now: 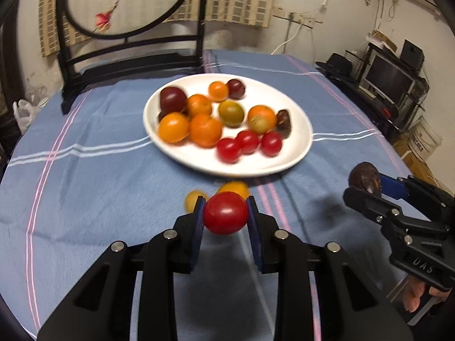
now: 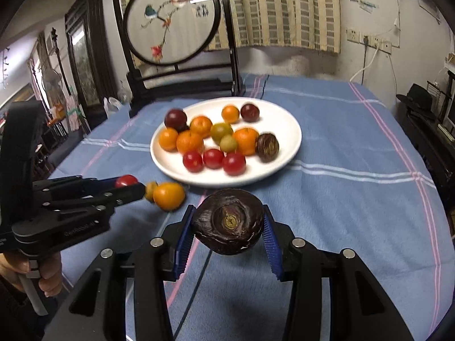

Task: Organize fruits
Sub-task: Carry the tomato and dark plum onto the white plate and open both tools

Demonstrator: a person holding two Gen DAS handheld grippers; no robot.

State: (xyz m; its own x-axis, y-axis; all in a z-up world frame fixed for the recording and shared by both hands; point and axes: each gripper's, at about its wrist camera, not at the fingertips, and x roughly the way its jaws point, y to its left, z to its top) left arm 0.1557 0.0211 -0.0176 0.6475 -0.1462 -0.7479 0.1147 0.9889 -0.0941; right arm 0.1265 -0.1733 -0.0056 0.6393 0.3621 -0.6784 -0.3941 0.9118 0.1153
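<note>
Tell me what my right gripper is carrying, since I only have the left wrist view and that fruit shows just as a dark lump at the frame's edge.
Observer: The right gripper is shut on a dark brown fruit with a yellowish core facing the camera; it looks like a water chestnut.
Operator: Is there another like it on the plate?
Observer: Yes, one similar brown fruit lies at the right side of the white plate, beside an orange one.
Operator: What hangs behind the plate?
Observer: A round framed embroidery showing birds on a branch, seen whole only here.
</note>
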